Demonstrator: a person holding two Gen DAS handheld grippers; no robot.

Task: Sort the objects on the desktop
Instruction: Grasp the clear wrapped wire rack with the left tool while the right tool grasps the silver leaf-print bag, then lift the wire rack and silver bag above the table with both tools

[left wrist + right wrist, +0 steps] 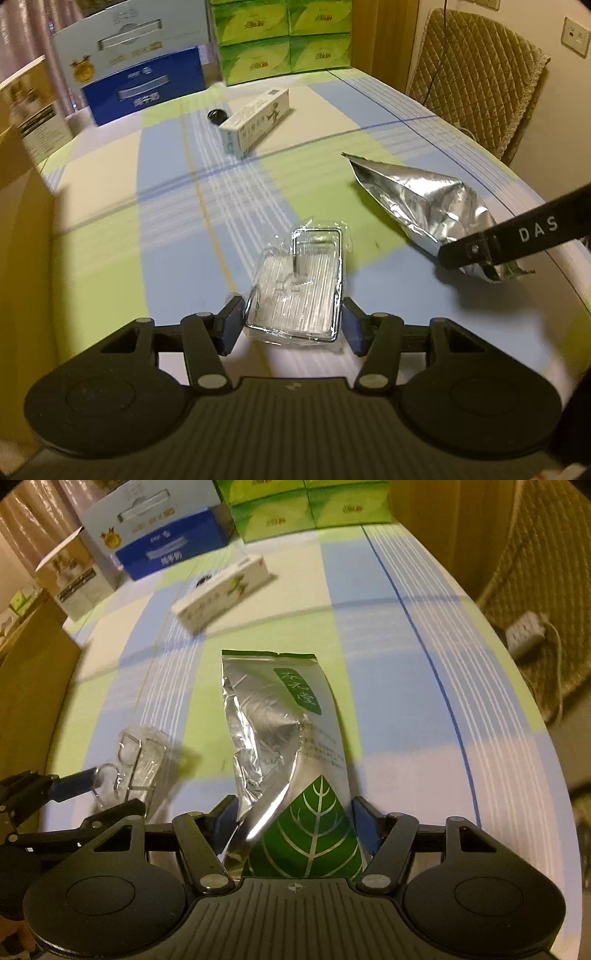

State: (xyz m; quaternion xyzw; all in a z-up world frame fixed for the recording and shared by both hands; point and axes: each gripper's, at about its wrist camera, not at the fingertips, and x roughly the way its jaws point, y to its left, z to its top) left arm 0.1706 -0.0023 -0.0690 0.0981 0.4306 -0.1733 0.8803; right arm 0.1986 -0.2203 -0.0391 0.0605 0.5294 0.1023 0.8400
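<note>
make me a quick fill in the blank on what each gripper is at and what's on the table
1. The left gripper straddles a clear plastic packet holding a metal ____.
2. The right gripper straddles a silver foil ____ printed with a green leaf.
3. Behind the long white box lies a small ____ round object.

Missing words: rack; pouch; black

Left tool [291,325] straddles a plastic-wrapped wire rack [299,291] beside a foil pouch [417,199].
</note>
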